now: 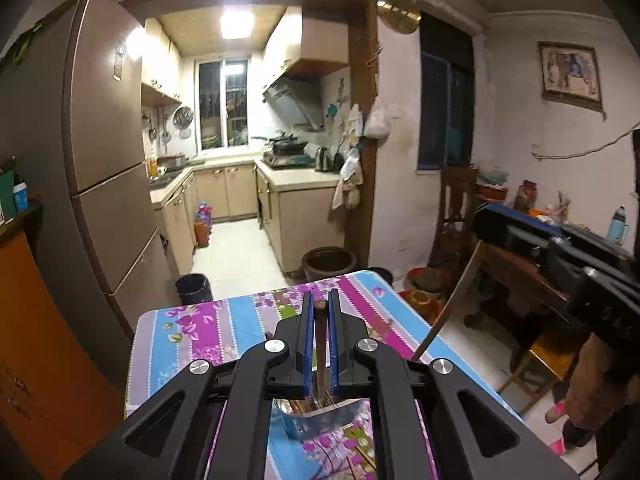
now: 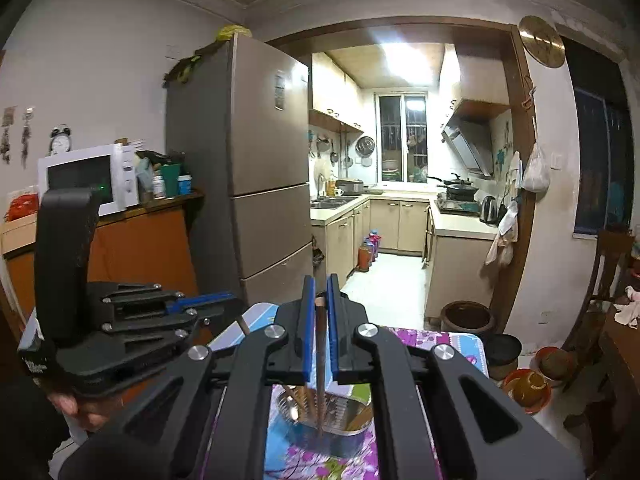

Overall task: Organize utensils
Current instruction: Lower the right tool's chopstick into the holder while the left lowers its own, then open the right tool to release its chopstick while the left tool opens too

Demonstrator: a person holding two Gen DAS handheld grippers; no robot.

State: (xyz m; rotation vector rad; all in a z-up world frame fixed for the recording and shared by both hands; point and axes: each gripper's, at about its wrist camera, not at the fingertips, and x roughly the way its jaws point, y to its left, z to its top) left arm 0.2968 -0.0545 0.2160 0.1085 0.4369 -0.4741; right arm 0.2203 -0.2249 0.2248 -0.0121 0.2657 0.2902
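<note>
Left wrist, two grippers, two chopsticks

The table wore a floral cloth striped purple, blue and grey. Each black claw had blue pads. The bowl at six o'clock was silver metal.

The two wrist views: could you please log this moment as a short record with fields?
setting: table with a floral cloth, kitchen beyond
left gripper: shut on a brown chopstick
right gripper: shut on a brown chopstick
metal bowl: on the cloth below both grippers, utensils inside
bowl contents: more chopsticks, other pieces too blurred to name
task state: utensils not yet sorted
</note>
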